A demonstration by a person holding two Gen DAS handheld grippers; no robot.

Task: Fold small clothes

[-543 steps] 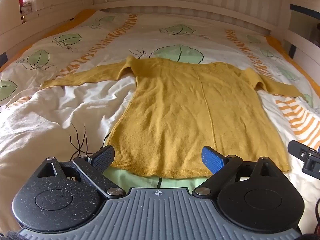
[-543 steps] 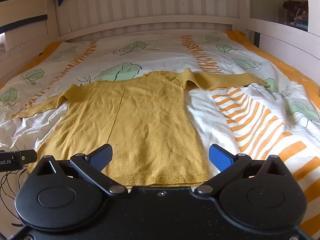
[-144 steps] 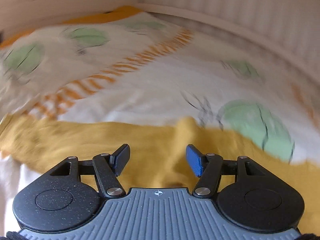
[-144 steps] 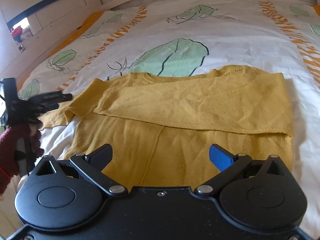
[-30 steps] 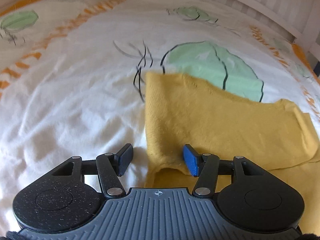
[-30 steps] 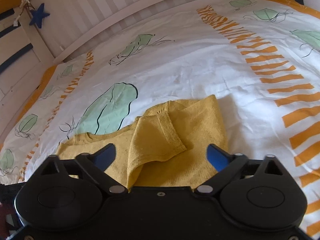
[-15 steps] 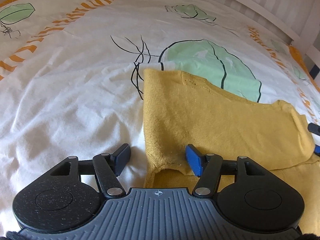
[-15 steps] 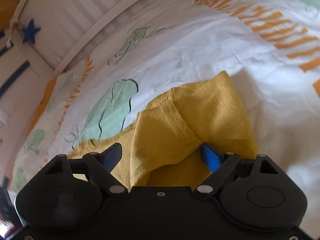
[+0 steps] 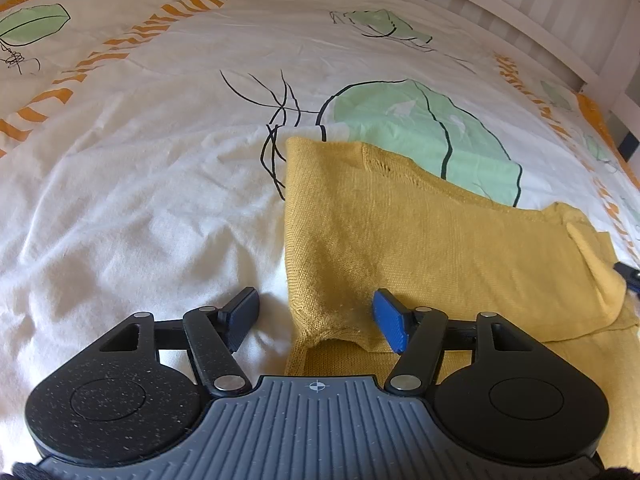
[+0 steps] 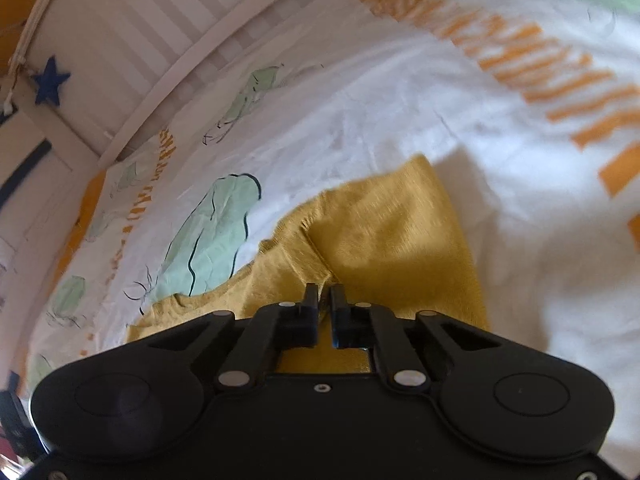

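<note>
A mustard-yellow knit sweater [image 9: 420, 236] lies on the bed with both sleeves folded in over its body. My left gripper [image 9: 316, 314] is open, its jaws either side of the sweater's left folded edge, low over the cloth. My right gripper [image 10: 325, 300] is shut on a fold of the yellow sweater [image 10: 384, 240] at its right side, near the sleeve cuff. A tip of the right gripper [image 9: 628, 276] shows at the far right of the left wrist view.
The bed carries a white duvet [image 9: 140, 200] printed with green leaves and orange stripes. A white slatted bed rail [image 10: 168, 40] with a blue star [image 10: 50, 80] runs along the far side.
My right gripper has closed on the sweater's fold; half a second ago its jaws were wide open around it. The right view has tilted. My left gripper has stayed open and barely moved.
</note>
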